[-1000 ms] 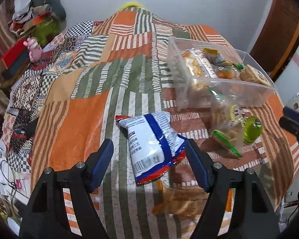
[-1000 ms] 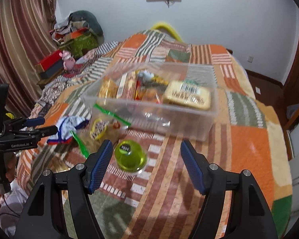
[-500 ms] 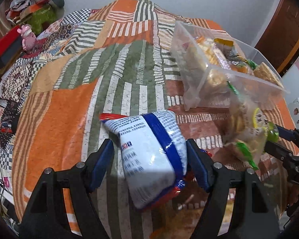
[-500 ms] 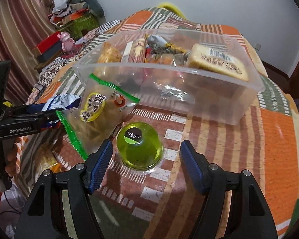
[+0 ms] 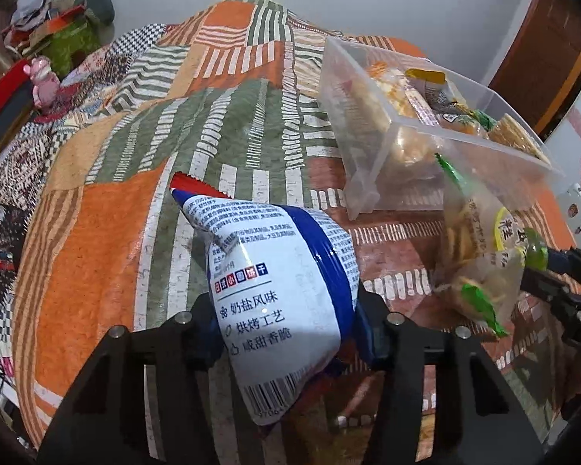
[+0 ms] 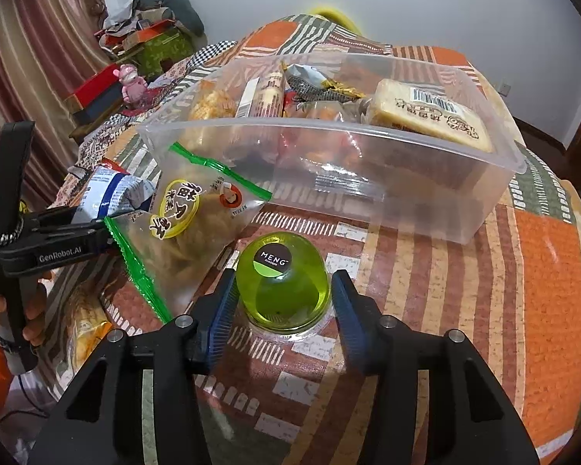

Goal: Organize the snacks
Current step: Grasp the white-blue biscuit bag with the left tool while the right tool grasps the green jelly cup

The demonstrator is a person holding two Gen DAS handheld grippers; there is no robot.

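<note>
My left gripper (image 5: 286, 329) is shut on a white and blue snack bag (image 5: 275, 283), which bulges up between the fingers; that bag also shows in the right wrist view (image 6: 112, 193). My right gripper (image 6: 282, 302) has closed onto a green jelly cup (image 6: 284, 279) standing upside down on the bedspread, both pads touching its sides. A clear bag with green edges (image 6: 197, 228) leans against the clear plastic bin (image 6: 484, 209), which holds several snacks. The bin also shows in the left wrist view (image 5: 368, 178).
The patchwork bedspread (image 5: 97, 255) covers the bed. An orange snack packet (image 6: 85, 325) lies near the front edge, below the left gripper. Clutter and a pink toy (image 6: 129, 81) sit at the far left. A door (image 5: 542, 50) is at the right.
Both grippers moved forward and closed. The left one took hold of the white and blue bag. The right one closed around the green jelly cup.
</note>
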